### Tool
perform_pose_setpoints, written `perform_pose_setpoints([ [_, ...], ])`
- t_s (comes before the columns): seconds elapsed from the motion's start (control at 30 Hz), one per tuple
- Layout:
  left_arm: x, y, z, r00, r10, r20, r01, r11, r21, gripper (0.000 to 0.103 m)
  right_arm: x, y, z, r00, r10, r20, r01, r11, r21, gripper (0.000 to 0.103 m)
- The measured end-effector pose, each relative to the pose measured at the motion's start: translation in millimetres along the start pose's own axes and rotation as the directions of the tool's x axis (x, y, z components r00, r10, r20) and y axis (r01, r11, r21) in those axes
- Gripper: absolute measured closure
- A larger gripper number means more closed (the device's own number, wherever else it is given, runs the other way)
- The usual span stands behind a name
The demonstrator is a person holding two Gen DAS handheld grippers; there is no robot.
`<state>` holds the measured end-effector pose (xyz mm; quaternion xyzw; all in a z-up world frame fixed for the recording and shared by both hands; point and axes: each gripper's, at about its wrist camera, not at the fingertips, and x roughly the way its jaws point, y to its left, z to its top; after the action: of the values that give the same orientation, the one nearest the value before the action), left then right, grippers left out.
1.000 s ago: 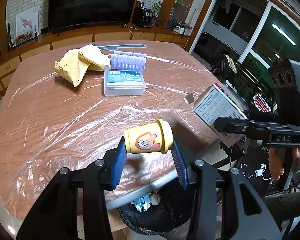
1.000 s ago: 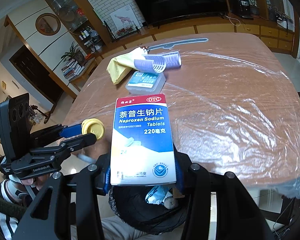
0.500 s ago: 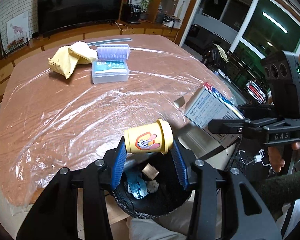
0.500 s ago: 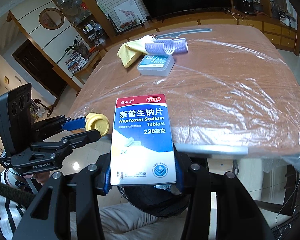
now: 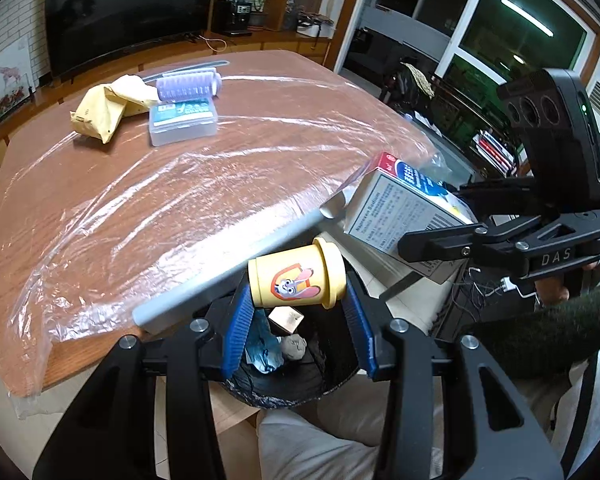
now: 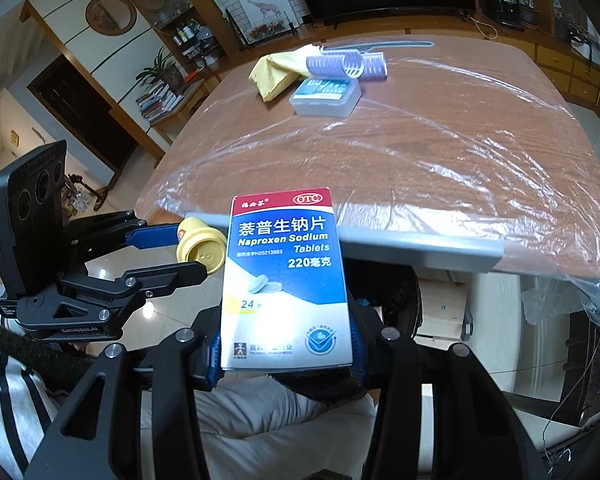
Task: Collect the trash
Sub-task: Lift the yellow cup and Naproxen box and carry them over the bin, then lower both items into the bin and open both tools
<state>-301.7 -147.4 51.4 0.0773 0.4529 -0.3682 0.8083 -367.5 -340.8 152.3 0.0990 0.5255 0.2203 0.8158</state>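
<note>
Both claws had drawn back off the table [image 5: 100, 208] to above the trash bin [image 5: 300, 380].
My left claw [image 5: 296, 312] clenched the yellow cup [image 5: 296, 280]; my right claw [image 6: 286, 350] clenched the Naproxen tablet box [image 6: 286, 280].

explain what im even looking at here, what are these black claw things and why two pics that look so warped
The black claws are hand-held grippers, one in each of a person's hands; there is no robot. Each carries a fisheye camera looking along its fingers, hence the warping. One picture is from the left gripper, the other from the right gripper. The left one is shut on a small yellow cup with a cartoon rabbit. The right one is shut on a box of naproxen tablets. Both hang over a black trash bin at the table's edge. On the plastic-covered table lie a yellow envelope, purple hair rollers and a clear plastic case.
</note>
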Motion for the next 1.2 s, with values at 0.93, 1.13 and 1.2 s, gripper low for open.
perform_pose_setpoints([
  [0.93, 40, 6, -41, 0.988, 0.08, -0.133, -0.079, 0.997, 0.011, 0.057, 49, -13, -32, 0.989, -0.058, -0.137, 0.055, 0.998, -0.027, 0.057],
  [1.13, 47, 7, -45, 0.985, 0.093, -0.148, -0.092, 0.996, 0.014, 0.057, 62, -19, -34, 0.985, -0.071, -0.16, 0.067, 0.997, -0.03, 0.057],
  [1.2, 49, 8, -47, 0.984, 0.094, -0.152, -0.093, 0.996, 0.011, 0.057, 66, -21, -35, 0.983, -0.074, -0.168, 0.07, 0.997, -0.029, 0.057],
])
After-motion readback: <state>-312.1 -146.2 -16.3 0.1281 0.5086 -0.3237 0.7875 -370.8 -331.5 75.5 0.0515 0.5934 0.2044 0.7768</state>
